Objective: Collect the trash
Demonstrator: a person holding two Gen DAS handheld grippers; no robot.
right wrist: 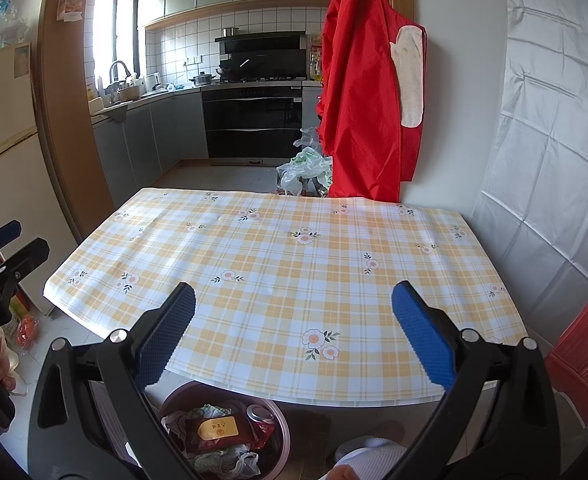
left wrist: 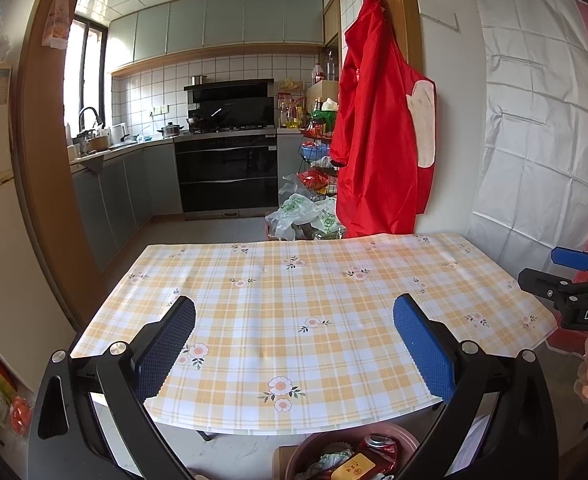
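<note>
A dark red round bin [right wrist: 282, 436] stands on the floor below the table's near edge. It holds trash: a crushed red can [right wrist: 260, 414], a dark red packet with a yellow label [right wrist: 214, 430] and crumpled wrappers [right wrist: 230, 460]. The bin [left wrist: 318, 438] also shows in the left wrist view with the can [left wrist: 378, 442] and packet [left wrist: 354, 470]. My left gripper [left wrist: 294, 320] is open and empty above the table's near edge. My right gripper [right wrist: 294, 306] is open and empty there too. Each gripper shows at the side of the other's view.
The table [left wrist: 294, 280] wears a yellow checked cloth with flowers. A red apron [left wrist: 378, 128] hangs on the wall behind it. Plastic bags [left wrist: 302, 216] lie on the floor past the far edge. A fridge [right wrist: 6, 160] stands left. Kitchen counters and oven are behind.
</note>
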